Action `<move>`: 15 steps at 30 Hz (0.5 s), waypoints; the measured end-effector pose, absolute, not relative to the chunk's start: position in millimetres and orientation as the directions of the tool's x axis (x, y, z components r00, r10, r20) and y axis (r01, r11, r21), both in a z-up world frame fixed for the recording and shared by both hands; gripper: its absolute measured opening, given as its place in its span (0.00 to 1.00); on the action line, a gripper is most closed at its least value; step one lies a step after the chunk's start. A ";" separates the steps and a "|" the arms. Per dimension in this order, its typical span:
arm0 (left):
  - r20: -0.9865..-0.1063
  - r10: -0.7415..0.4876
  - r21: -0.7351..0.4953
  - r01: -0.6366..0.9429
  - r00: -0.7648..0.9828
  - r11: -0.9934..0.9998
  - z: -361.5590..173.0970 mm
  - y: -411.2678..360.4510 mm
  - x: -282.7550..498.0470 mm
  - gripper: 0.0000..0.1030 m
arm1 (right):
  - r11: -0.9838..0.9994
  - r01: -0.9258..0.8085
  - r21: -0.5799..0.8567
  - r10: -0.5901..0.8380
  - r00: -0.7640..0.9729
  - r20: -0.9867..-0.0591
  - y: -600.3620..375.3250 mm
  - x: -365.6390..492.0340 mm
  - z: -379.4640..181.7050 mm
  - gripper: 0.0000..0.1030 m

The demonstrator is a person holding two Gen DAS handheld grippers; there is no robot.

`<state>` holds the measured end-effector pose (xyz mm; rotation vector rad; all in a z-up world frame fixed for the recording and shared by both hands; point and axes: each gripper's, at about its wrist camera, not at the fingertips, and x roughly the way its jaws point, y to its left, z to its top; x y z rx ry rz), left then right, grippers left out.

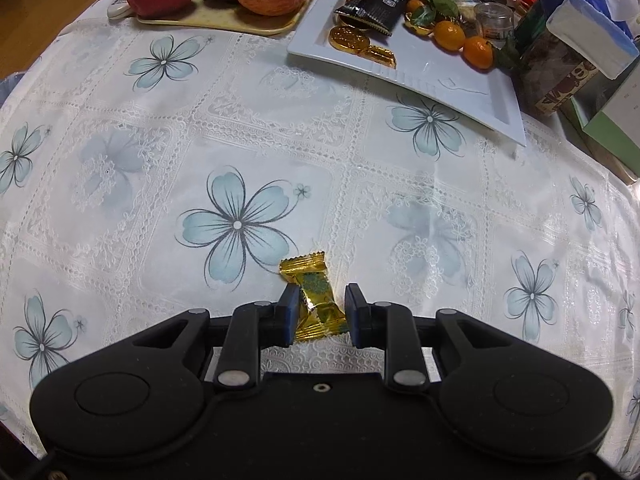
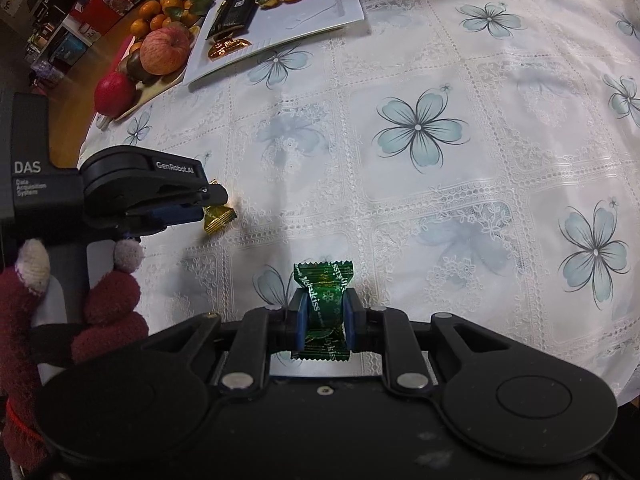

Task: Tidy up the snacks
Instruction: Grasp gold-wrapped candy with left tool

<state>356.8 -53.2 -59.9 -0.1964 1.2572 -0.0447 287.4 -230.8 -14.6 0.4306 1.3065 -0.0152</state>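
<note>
- My right gripper (image 2: 324, 318) has its jaws clamped across the middle of a green candy (image 2: 323, 310), low centre of the right wrist view, above the table (image 2: 500, 184).
- My left gripper (image 1: 322, 314) straddles a gold candy (image 1: 316, 300) at lower centre of the left wrist view; the jaws stand apart, the left one touching the wrapper, the right one clear.
- Risk: closing off-centre could skid the slick gold wrapper sideways.
- The gold candy's long axis runs diagonally, upper left to lower right; the green one's points up the frame toward the white tray (image 1: 472, 92).
</note>
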 end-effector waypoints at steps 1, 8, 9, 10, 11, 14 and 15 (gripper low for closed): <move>-0.941 -0.139 -0.170 -0.077 0.308 0.983 -61.0 -53.4 357.4 0.33 | 0.921 0.249 0.300 0.231 0.272 -0.934 -230.7 287.6 -14.4 0.19; -0.950 -0.133 -0.164 -0.087 0.282 0.983 -68.5 -53.4 360.0 0.33 | 0.913 0.264 0.310 0.242 0.260 -0.935 -234.3 288.6 -16.4 0.19; -0.949 -0.136 -0.167 -0.088 0.284 0.982 -68.5 -53.1 359.4 0.27 | 0.912 0.267 0.311 0.243 0.258 -0.935 -234.7 288.7 -16.9 0.19; -0.951 -0.134 -0.165 -0.088 0.280 0.982 -68.3 -53.0 358.8 0.24 | 0.910 0.272 0.313 0.245 0.256 -0.935 -235.6 289.2 -17.7 0.19; -0.951 -0.139 -0.168 -0.083 0.274 0.982 -68.2 -52.8 358.6 0.24 | 0.909 0.275 0.314 0.247 0.254 -0.935 -236.2 289.5 -18.0 0.19; -0.952 -0.174 -0.199 -0.076 0.251 0.977 -66.4 -51.2 358.6 0.23 | 0.904 0.286 0.318 0.252 0.246 -0.936 -239.1 290.8 -20.2 0.19; -0.952 -0.186 -0.210 -0.077 0.245 0.975 -65.0 -50.7 358.3 0.23 | 0.902 0.291 0.318 0.252 0.242 -0.937 -240.2 291.0 -21.2 0.19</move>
